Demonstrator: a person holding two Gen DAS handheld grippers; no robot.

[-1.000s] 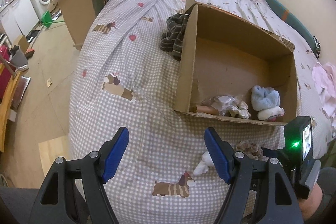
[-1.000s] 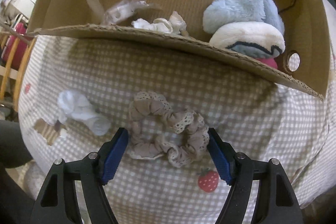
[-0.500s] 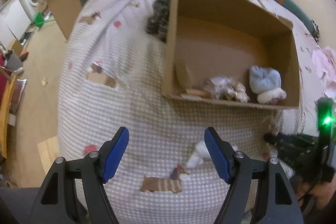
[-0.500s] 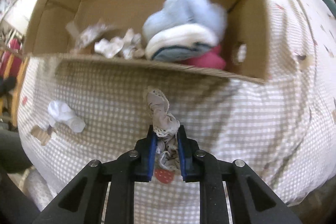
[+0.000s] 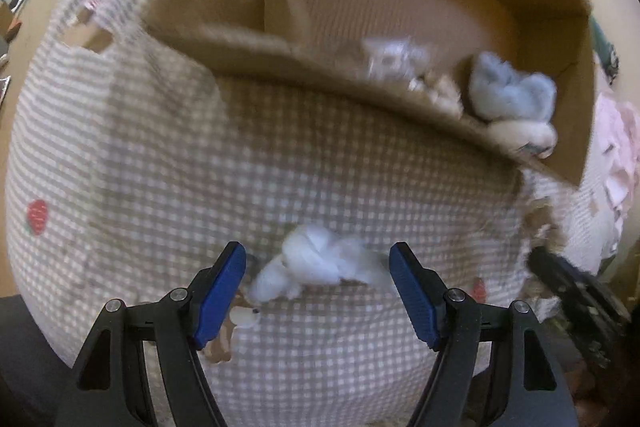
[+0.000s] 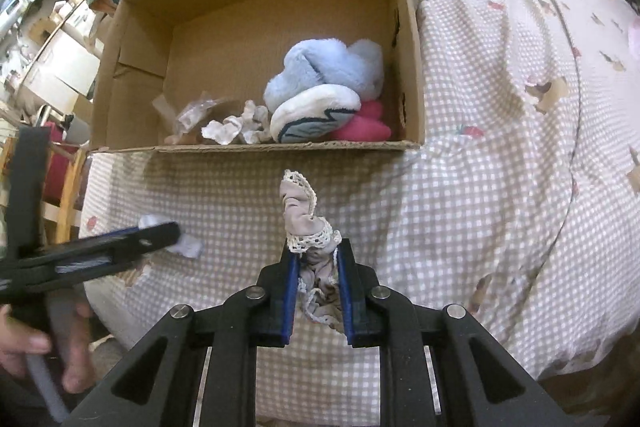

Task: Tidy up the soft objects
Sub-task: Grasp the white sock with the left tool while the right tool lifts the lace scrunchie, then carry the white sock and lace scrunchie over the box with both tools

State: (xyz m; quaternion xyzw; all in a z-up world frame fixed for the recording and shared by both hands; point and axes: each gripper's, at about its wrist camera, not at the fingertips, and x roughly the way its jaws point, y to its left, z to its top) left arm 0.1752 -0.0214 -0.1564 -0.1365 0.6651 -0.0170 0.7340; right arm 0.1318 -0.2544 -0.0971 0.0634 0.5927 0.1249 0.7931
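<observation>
A knotted white sock [image 5: 320, 265] lies on the checked bedspread, and my left gripper [image 5: 318, 267] hangs open over it, a blue pad on each side, not pressing. In the right wrist view my right gripper [image 6: 316, 267] is shut on a beige lace-edged scrunchie [image 6: 306, 219], lifted clear of the bed just before the cardboard box [image 6: 256, 147]. That box holds a blue and white plush slipper [image 6: 324, 87], a pink soft item [image 6: 368, 127] and crumpled pale fabric [image 6: 236, 127]. The left gripper [image 6: 120, 243] shows at the left edge, over the white sock [image 6: 188, 247].
The box [image 5: 360, 95] sits on a bed with a checked spread [image 6: 480, 187]. Pink cloth [image 5: 616, 155] lies at the right. A hand [image 6: 48, 347] holds the left tool. Furniture and a red chair [image 6: 56, 167] stand beyond the bed's left edge.
My right gripper shut on the scrunchie and lifted it toward the box front. My left gripper dropped down and forward until the white sock sits between its pads.
</observation>
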